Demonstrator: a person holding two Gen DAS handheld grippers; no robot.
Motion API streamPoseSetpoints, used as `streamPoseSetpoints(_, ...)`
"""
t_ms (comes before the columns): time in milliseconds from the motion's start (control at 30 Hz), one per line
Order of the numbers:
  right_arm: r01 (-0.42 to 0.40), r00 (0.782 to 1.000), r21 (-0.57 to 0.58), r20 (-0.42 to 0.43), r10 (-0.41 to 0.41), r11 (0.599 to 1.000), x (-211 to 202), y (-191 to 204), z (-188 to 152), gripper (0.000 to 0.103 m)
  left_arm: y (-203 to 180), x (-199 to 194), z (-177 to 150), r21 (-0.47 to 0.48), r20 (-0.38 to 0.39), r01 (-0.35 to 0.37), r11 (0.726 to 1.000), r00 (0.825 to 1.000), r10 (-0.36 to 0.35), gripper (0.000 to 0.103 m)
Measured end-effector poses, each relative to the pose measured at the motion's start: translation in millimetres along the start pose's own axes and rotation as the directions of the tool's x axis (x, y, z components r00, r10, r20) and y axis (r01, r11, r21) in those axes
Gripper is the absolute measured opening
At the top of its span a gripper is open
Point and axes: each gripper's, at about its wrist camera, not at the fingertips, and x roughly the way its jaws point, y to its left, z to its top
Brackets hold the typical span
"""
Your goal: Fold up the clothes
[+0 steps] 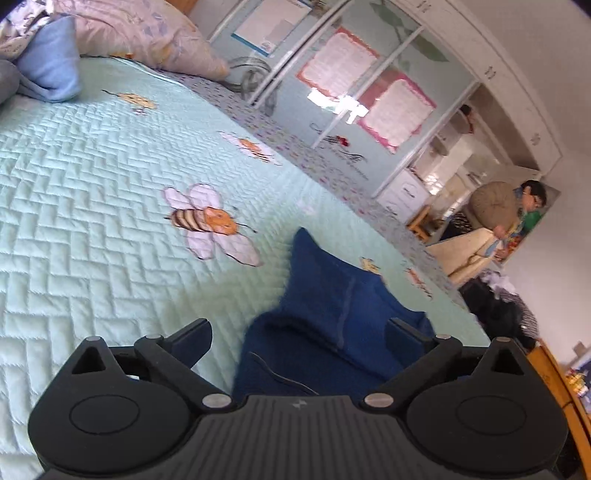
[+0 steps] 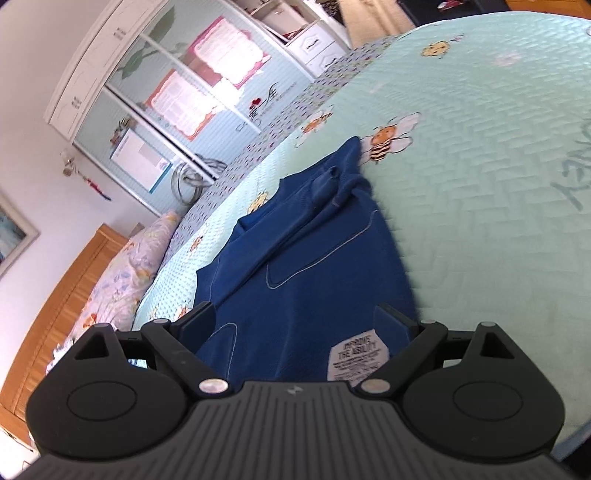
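A dark blue garment (image 1: 332, 295) lies crumpled on the mint green quilted bedspread (image 1: 92, 184) with bee prints. My left gripper (image 1: 301, 332) is open just above one end of it, with the cloth spread between and beneath its two fingers. In the right wrist view the same blue garment (image 2: 306, 240) stretches away from me, with pale stitched lines and a grey label patch (image 2: 358, 360) at its near end. The right gripper (image 2: 295, 317) is open low over that near end, and neither finger pinches the cloth.
A floral pillow (image 1: 147, 33) and a light blue folded cloth (image 1: 51, 62) lie at the head of the bed. A wooden headboard (image 2: 62, 288) and a wardrobe (image 1: 351, 85) with sliding doors border the bed. A person (image 1: 517, 218) stands in the far doorway.
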Motion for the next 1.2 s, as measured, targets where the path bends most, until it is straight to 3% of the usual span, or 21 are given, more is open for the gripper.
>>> streamPoseSetpoints(100,0.011,1.000,-0.027,0.014,-0.011,1.000,19,5,8,0.093,-3,-8,0,-0.005,0.009,0.024,1.000,1.000,-0.024,0.101)
streamPoseSetpoints(233,0.005,1.000,-0.021,0.014,-0.004,1.000,54,10,23,0.093,-20,21,-1,0.016,-0.025,0.059,0.998,0.998,-0.059,0.101)
streamPoseSetpoints(400,-0.069,0.998,-0.038,-0.002,0.069,0.997,110,17,42,0.093,-21,60,-4,0.040,-0.079,-0.010,0.999,0.997,0.013,0.101)
streamPoseSetpoints(467,-0.073,0.997,-0.031,-0.015,0.073,0.997,132,7,49,0.093,-11,66,-6,0.037,-0.092,-0.049,0.998,0.994,0.052,0.097)
streamPoseSetpoints(533,-0.036,0.999,-0.024,-0.008,0.036,0.999,148,-9,57,0.092,-4,63,-8,0.059,-0.087,-0.030,0.998,0.996,0.035,0.097)
streamPoseSetpoints(567,0.013,1.000,-0.021,0.014,-0.012,1.000,151,-20,61,0.090,0,61,-9,0.070,-0.085,-0.020,0.997,0.996,0.026,0.097)
streamPoseSetpoints(633,0.080,0.989,0.042,0.121,-0.085,0.996,132,-44,65,0.075,3,57,-13,0.096,-0.076,0.001,0.995,0.997,0.007,0.097)
streamPoseSetpoints(767,0.122,0.946,0.130,0.286,-0.155,0.984,85,-58,63,0.088,6,55,-19,0.117,-0.052,0.022,0.993,0.999,-0.016,0.098)
streamPoseSetpoints(900,-0.003,0.970,0.035,0.245,-0.006,0.999,90,-24,62,0.093,5,54,-19,0.119,-0.047,0.022,0.993,0.999,-0.016,0.098)
streamPoseSetpoints(967,-0.059,0.985,0.059,0.168,0.048,0.997,114,-17,63,0.095,6,54,-19,0.117,-0.047,0.025,0.993,0.999,-0.019,0.098)
streamPoseSetpoints(1067,0.021,0.996,0.122,0.082,-0.031,0.992,148,-31,62,0.090,7,53,-19,0.114,-0.047,0.029,0.993,0.999,-0.024,0.099)
streamPoseSetpoints(1100,0.027,0.993,0.125,0.113,-0.042,0.992,148,-38,65,0.082,7,53,-19,0.114,-0.047,0.030,0.993,0.999,-0.025,0.099)
streamPoseSetpoints(1200,0.041,0.978,0.165,0.193,-0.073,0.986,135,-58,81,0.078,8,54,-19,0.117,-0.047,0.036,0.992,0.998,-0.031,0.101)
